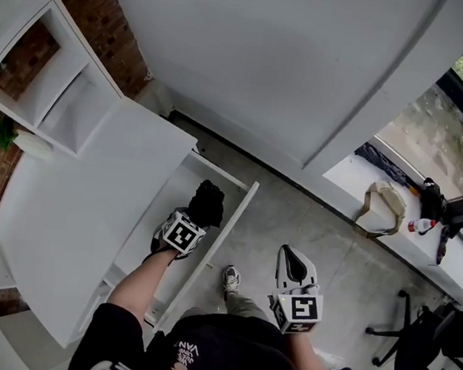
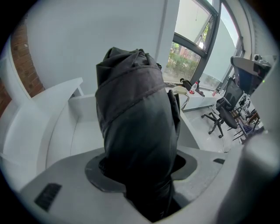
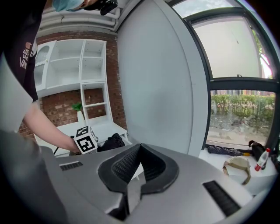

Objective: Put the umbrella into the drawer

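umbrella [image 1: 207,202], black and folded into a bundle, is clamped in the left gripper [image 1: 196,220]; the jaws stand wide around the fabric, with the pads pressing on it. the gripper points steeply down and holds the umbrella over the far end of the open white drawer [image 1: 224,231], beside the white cabinet top [image 1: 70,202]. i cannot tell whether the umbrella touches the drawer floor. the right gripper [image 1: 291,263] hangs apart over the grey floor [image 1: 295,209], its jaws closed together on nothing. a tan bag [image 1: 385,199] lies on the window ledge [image 1: 342,173].
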The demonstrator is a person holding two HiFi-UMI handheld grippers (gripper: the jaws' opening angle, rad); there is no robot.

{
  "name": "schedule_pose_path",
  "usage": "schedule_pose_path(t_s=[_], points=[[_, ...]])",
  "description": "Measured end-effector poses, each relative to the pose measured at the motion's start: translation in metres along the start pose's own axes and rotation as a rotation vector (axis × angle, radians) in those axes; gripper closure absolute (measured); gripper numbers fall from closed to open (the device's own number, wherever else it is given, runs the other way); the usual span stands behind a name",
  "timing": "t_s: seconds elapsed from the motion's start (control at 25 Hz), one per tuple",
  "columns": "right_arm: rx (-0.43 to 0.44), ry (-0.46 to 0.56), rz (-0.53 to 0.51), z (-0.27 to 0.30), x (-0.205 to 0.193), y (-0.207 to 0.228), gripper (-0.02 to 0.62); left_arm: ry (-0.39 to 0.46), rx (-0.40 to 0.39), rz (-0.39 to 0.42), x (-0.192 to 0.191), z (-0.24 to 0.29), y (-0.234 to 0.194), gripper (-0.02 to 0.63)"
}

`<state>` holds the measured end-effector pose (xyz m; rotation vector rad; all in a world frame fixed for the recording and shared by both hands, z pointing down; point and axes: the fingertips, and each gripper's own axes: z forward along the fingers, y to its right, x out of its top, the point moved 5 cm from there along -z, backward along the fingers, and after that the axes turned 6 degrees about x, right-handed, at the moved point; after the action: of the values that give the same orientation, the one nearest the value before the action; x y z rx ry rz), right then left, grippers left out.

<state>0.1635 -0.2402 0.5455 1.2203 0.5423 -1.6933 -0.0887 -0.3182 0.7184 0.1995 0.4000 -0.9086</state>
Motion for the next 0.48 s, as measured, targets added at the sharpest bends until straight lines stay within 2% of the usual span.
schedule_pose_path(t_s=[0.2, 0.48], points=[[0.004, -0.006, 0.002, 0.006, -0.001, 0.004, 0.6, -0.05, -0.018, 0.028, 0.004, 0.02, -0.001, 0.348], [0.015, -0.007, 0.009, 0.015, 0.002, 0.01, 0.6, -0.174, -0.046, 0.037, -0.001, 0.04, -0.002, 0.348]])
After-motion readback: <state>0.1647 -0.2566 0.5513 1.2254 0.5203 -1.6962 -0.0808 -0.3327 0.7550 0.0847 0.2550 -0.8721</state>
